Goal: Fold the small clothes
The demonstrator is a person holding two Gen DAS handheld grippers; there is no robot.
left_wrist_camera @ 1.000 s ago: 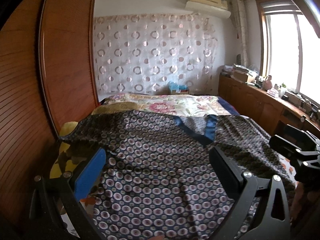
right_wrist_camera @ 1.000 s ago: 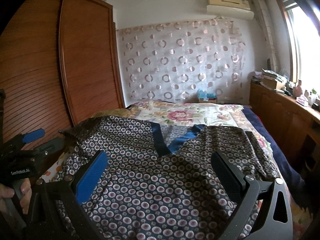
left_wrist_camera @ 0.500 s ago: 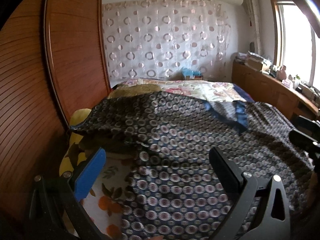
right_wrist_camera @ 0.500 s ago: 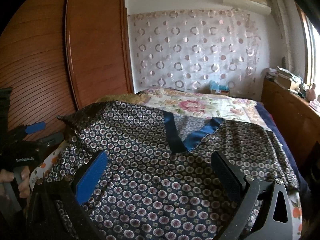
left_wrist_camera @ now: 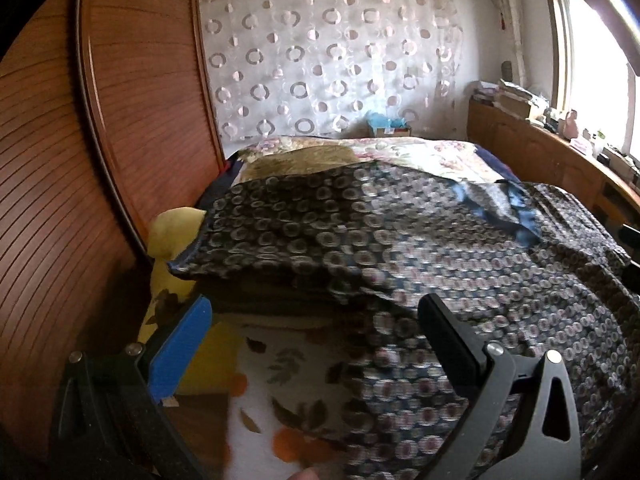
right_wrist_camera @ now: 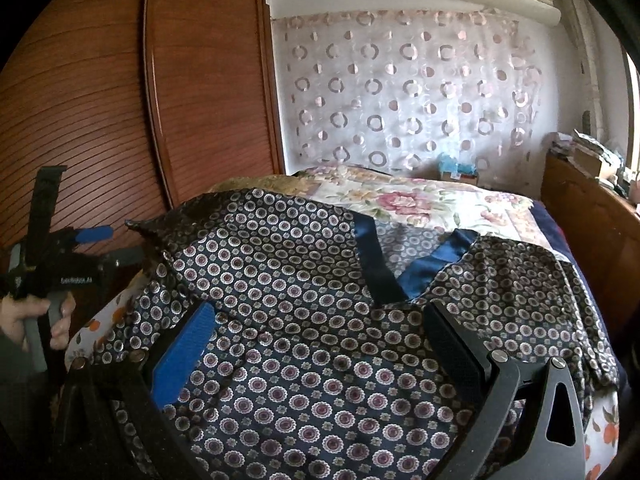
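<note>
A dark navy garment (right_wrist_camera: 304,304) printed with small rings, with a blue neckband (right_wrist_camera: 420,268), lies spread across the bed. Its left sleeve (left_wrist_camera: 280,236) sticks out over the bed's left side. My left gripper (left_wrist_camera: 316,316) is open, low by that sleeve's underside, above the fruit-print sheet (left_wrist_camera: 288,376). My right gripper (right_wrist_camera: 320,320) is open too, hovering over the garment's lower body. In the right wrist view the left gripper (right_wrist_camera: 100,248) shows at the far left, held by a hand (right_wrist_camera: 36,316).
A wooden wardrobe (left_wrist_camera: 60,152) stands close along the bed's left side. A floral quilt (right_wrist_camera: 432,204) covers the far half of the bed, with a blue box (left_wrist_camera: 388,124) behind it. A cluttered wooden cabinet (left_wrist_camera: 552,148) runs under the window on the right.
My left gripper has swung left and down from over the garment's body to its left sleeve edge. The right gripper has drifted slightly left. Both stayed open.
</note>
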